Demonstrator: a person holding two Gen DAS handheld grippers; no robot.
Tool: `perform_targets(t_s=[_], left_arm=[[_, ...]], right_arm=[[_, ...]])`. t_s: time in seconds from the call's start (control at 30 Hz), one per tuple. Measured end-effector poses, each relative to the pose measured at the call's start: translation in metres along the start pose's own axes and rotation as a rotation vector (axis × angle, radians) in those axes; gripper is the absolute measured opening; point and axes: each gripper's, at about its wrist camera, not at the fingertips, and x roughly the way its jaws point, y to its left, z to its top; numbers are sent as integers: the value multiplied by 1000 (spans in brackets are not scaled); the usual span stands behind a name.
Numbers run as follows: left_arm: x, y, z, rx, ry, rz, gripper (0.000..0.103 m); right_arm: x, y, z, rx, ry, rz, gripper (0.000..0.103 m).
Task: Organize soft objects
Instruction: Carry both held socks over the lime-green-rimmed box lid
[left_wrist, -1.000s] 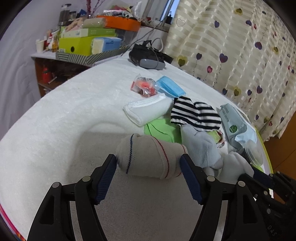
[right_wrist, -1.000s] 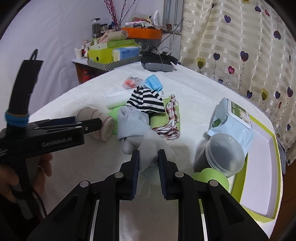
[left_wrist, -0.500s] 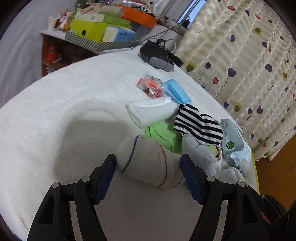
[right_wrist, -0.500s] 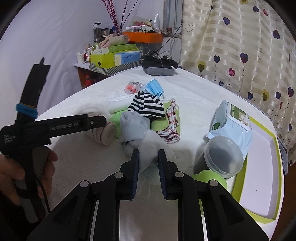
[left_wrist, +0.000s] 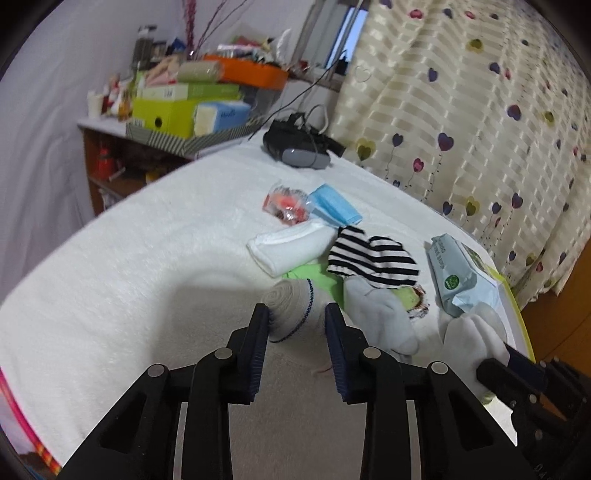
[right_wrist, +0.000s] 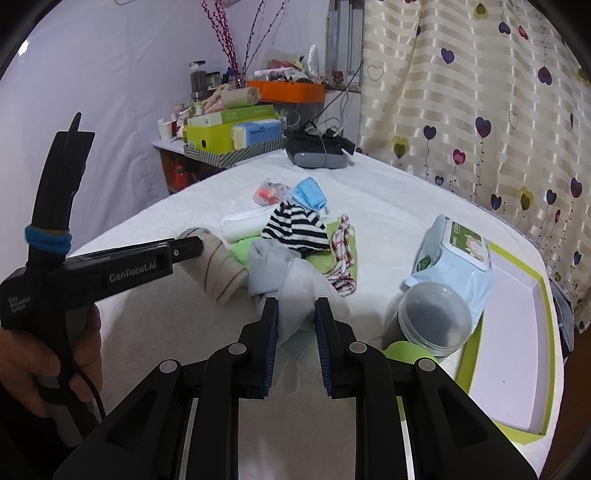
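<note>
While two grippers each pinch one sock, one striped hat (left_wrist: 373, 260) lies beside.

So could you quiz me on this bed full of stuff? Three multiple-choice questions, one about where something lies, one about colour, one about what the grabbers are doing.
1. Where does the striped sock lie?
A. partly on the green cloth
B. inside the tray
C. on the shelf

2. What colour is the face mask?
A. red
B. blue
C. black

3. What is the left gripper doing?
A. standing wide open over bare bedding
B. clamped on the jar
C. closed on the rolled beige sock

Answers: 1 A, the stripes overlap the green fabric. 2 B, it is light blue beside the orange packet. 3 C, its pads press the roll's sides, having just closed in.
</note>
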Motion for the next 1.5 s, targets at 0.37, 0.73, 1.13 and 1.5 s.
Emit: perform_targets(t_s=[0.37,0.73,1.13,1.5], left_arm=[[-39,-18,-3,69,-72,-16,26],[-58,-20,-2,72,-93,-60,26],[-68,-72,4,163,-106,-165,26],[-55,-156,-1,309,-63,-298,26]], right_arm=[[-28,-1,-2,11,-54,-12,21],[-36,-5,-4,35,-70,-2,21],[-64,-41,-10,112,-130,-58,21],[-89,-112,-31,239,-146,-187,21]])
